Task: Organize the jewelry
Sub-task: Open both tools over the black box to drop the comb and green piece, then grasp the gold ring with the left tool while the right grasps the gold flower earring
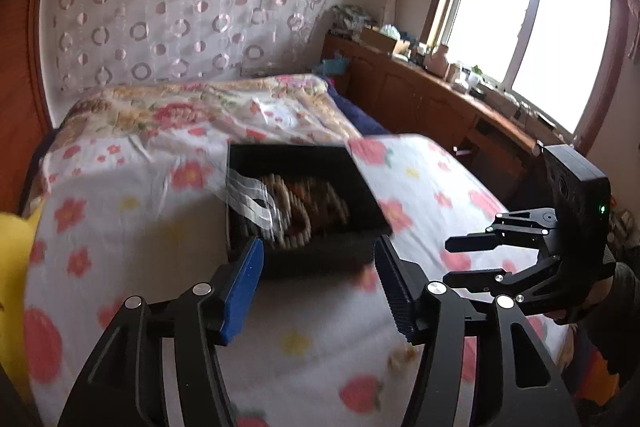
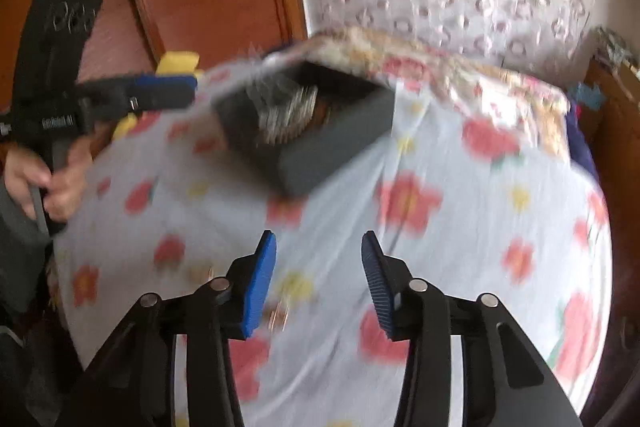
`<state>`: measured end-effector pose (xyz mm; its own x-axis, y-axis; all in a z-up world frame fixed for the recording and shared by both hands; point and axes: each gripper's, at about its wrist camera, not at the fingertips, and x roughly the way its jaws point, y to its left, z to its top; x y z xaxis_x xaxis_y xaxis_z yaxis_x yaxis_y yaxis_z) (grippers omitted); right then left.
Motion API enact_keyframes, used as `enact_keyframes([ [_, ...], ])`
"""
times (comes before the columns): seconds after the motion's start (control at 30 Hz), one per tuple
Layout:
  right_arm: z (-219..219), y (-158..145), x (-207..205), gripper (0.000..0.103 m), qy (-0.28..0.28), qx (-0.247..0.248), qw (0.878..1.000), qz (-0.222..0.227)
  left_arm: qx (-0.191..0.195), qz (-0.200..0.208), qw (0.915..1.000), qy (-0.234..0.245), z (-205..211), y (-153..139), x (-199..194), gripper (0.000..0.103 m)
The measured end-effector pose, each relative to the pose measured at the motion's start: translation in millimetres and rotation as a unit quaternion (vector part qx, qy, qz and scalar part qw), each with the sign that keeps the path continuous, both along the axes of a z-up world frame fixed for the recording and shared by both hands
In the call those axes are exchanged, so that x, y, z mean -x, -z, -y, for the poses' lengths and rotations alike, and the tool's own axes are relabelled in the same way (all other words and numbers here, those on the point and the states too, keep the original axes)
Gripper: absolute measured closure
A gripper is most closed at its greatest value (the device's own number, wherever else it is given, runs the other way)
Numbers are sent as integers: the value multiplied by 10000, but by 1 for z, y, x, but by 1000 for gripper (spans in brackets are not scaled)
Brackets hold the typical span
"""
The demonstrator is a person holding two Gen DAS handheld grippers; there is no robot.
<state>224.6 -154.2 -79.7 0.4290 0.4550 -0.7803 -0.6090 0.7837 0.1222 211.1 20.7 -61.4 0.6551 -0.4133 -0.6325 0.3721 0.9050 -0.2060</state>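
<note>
An open black box (image 1: 362, 187) sits on the flowered bedsheet and holds several beaded bracelets (image 1: 296, 211) and a clear plastic wrapper (image 1: 250, 201). My left gripper (image 1: 320, 251) is open just in front of the box's near wall, with nothing between its blue pads. My right gripper (image 1: 468, 259) hovers open to the right of the box. In the right wrist view the box (image 2: 332, 147) lies ahead, blurred, and the right gripper (image 2: 318, 247) stands open and empty over the sheet. A small brownish blurred item (image 2: 280, 315) lies on the sheet near its left pad. The left gripper (image 2: 168, 91) reaches toward the box from the left.
The bed (image 1: 120, 187) has a rumpled floral quilt (image 1: 200, 103) at its far end. A yellow cushion (image 1: 12, 255) lies at the left edge. A wooden cabinet (image 1: 420, 95) with clutter runs under the window on the right. A hand (image 2: 40, 179) holds the left gripper's handle.
</note>
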Motion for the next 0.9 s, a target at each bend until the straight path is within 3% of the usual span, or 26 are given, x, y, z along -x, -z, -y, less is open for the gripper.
enact_keyframes([
  [0.33, -16, 18, 21, 69, -264, 381, 9989, 86, -282, -330, 9990, 110, 22, 34, 33, 46],
  [0.4, -16, 19, 24, 76, -272, 484, 9983, 174, -336, -383, 9986, 141, 27, 39, 39, 46],
  [0.43, -16, 19, 24, 86, -294, 513, 9981, 197, -354, -413, 9984, 158, 29, 41, 39, 46],
  [0.67, -2, 13, 27, 87, -206, 367, 9988, 255, -526, -528, 9953, 616, 60, 52, 51, 48],
  [0.9, 13, 2, 24, 87, -54, 195, 9993, 320, -889, -570, 9918, 725, 81, 63, 45, 80],
])
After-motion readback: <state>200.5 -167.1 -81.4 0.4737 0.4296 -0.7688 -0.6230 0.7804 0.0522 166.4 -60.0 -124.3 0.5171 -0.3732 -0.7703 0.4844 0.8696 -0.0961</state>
